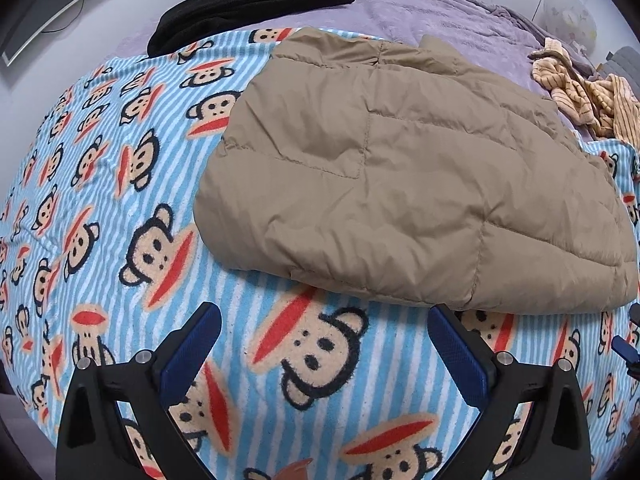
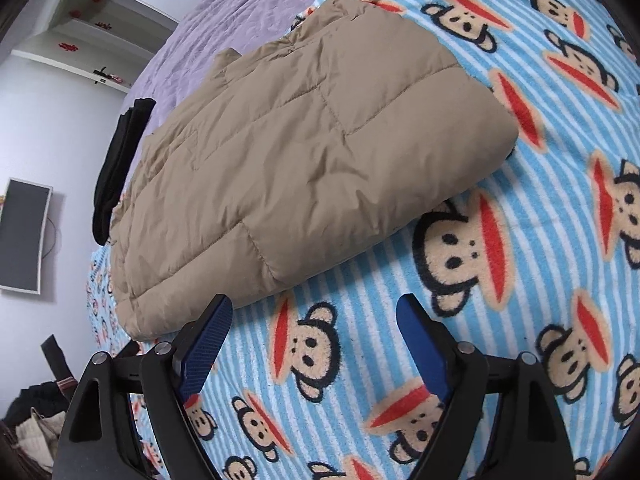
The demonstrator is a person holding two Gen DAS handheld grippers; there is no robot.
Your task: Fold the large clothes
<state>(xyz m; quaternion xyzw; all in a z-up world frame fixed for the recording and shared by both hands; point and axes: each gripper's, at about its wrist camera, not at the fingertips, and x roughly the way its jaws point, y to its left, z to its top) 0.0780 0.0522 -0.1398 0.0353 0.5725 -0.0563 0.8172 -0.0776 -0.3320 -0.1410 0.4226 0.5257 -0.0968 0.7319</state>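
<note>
A tan quilted puffer jacket lies folded into a thick bundle on a blue striped blanket with monkey faces. My left gripper is open and empty, just short of the bundle's near edge. In the right wrist view the same jacket lies ahead and to the left on the blanket. My right gripper is open and empty, its left finger close beside the bundle's near edge. The right gripper's blue tip shows at the right edge of the left wrist view.
A folded black garment lies behind the jacket on a purple bedspread. A crumpled tan striped garment lies at the far right. A monitor hangs on the wall. A basket of clothes stands beside the bed.
</note>
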